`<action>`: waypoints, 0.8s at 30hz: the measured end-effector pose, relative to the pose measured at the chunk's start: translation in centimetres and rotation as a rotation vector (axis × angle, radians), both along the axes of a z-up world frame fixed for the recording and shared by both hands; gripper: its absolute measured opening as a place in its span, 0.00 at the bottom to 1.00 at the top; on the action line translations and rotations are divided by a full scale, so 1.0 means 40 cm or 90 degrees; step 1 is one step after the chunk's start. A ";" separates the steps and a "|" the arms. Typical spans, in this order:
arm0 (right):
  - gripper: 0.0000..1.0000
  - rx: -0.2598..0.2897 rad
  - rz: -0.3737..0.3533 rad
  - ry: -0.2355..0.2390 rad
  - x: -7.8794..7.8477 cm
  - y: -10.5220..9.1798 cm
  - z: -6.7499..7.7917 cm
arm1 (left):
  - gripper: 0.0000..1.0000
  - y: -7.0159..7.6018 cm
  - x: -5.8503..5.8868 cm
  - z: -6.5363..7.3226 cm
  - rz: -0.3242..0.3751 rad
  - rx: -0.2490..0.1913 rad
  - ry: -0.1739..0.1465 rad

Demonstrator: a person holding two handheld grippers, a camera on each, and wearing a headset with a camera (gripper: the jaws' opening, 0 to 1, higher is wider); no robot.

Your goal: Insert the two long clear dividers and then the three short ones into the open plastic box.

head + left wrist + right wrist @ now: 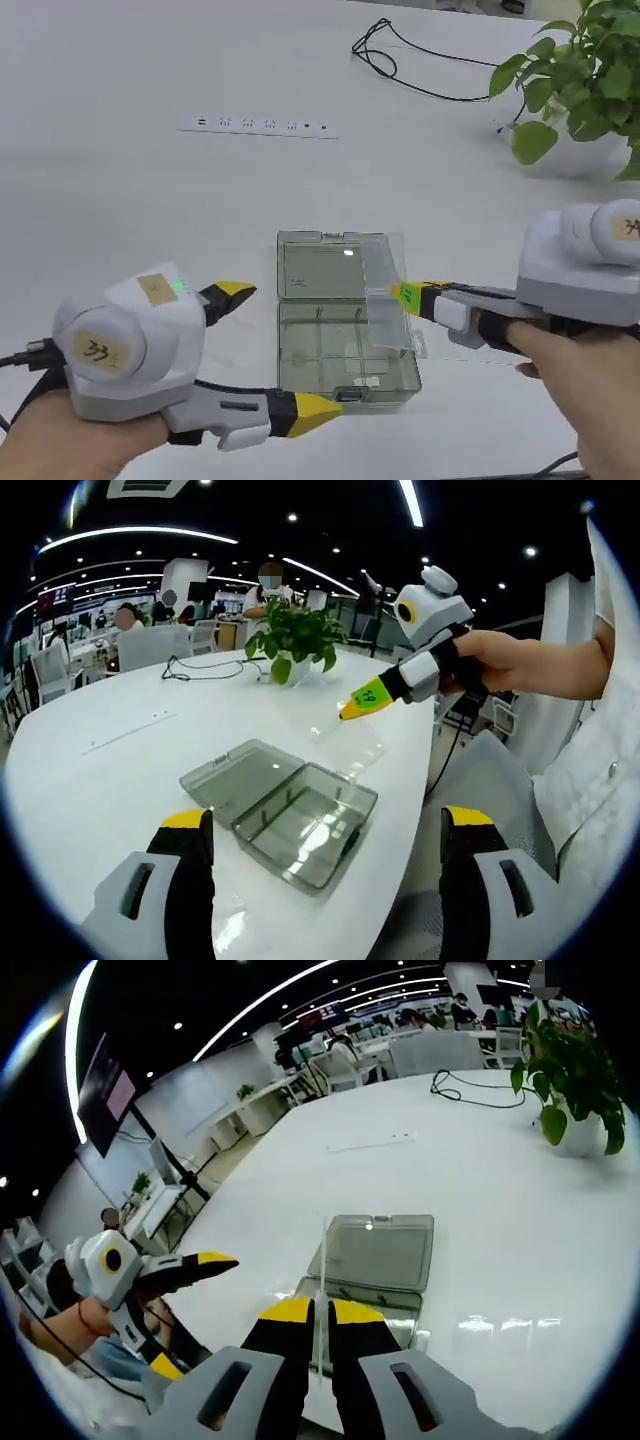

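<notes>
Risk: clear divider (385, 265), pinched in the narrow jaws of your right gripper (405, 293) over the open plastic box (340, 388) near the front edge of the bench (150, 200), may tilt, miss its slots and shove the unbraced box while your left gripper (278, 350) gapes wide beside it.

Both had pale grey shells and black jaws tipped yellow. The left hand-held gripper (279, 350) bore a tan label (99, 351) marked "33", a green light (180, 287) and a black cable (20, 356). The right hand-held gripper (405, 296) wore a green sticker (375, 693) on its tip. The person wore a white garment (600, 770).
</notes>
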State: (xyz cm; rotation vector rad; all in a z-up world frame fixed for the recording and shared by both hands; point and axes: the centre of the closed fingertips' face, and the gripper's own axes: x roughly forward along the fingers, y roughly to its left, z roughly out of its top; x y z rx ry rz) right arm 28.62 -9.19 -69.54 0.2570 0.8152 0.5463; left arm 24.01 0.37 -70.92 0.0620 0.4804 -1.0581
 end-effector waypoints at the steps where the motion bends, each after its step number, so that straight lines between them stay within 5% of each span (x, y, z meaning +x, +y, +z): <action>1: 0.06 -0.004 -0.002 0.004 0.000 0.001 -0.003 | 0.97 0.002 -0.001 -0.003 -0.004 0.003 -0.001; 10: 0.06 -0.046 -0.037 0.098 -0.010 -0.011 -0.063 | 1.00 0.022 -0.009 -0.035 -0.024 0.015 0.008; 24: 0.06 -0.058 -0.067 0.217 -0.028 -0.010 -0.161 | 1.00 0.025 -0.011 -0.048 -0.043 0.005 0.022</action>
